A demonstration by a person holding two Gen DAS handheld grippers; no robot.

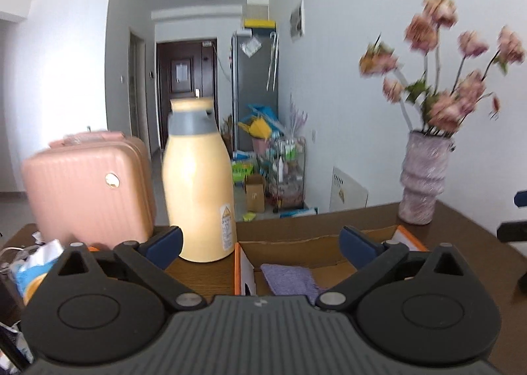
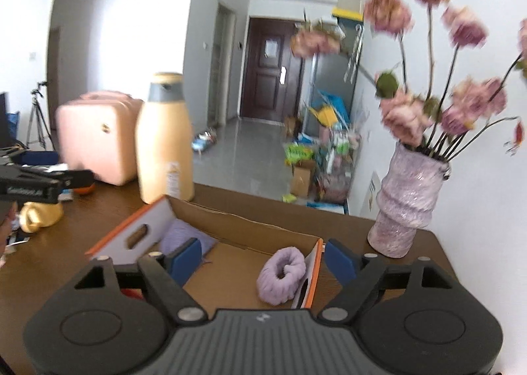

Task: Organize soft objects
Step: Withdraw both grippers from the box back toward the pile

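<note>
An open cardboard box (image 2: 230, 220) with orange edges sits on the brown table; it also shows in the left wrist view (image 1: 296, 240). Inside lie a folded purple cloth (image 2: 181, 238), also seen in the left wrist view (image 1: 290, 277), and a fluffy purple scrunchie (image 2: 280, 274) by the box's right wall. My right gripper (image 2: 263, 258) is open and empty above the box. My left gripper (image 1: 260, 245) is open and empty over the box's left edge; it also shows from the side in the right wrist view (image 2: 75, 179). A yellow soft item (image 2: 41, 212) lies on the table left of the box.
A tall yellow bottle (image 1: 197, 184) and a pink case (image 1: 89, 187) stand behind the box on the left. A purple vase of flowers (image 2: 405, 200) stands at the table's right back corner. Clutter lies at the table's left edge (image 1: 29, 263).
</note>
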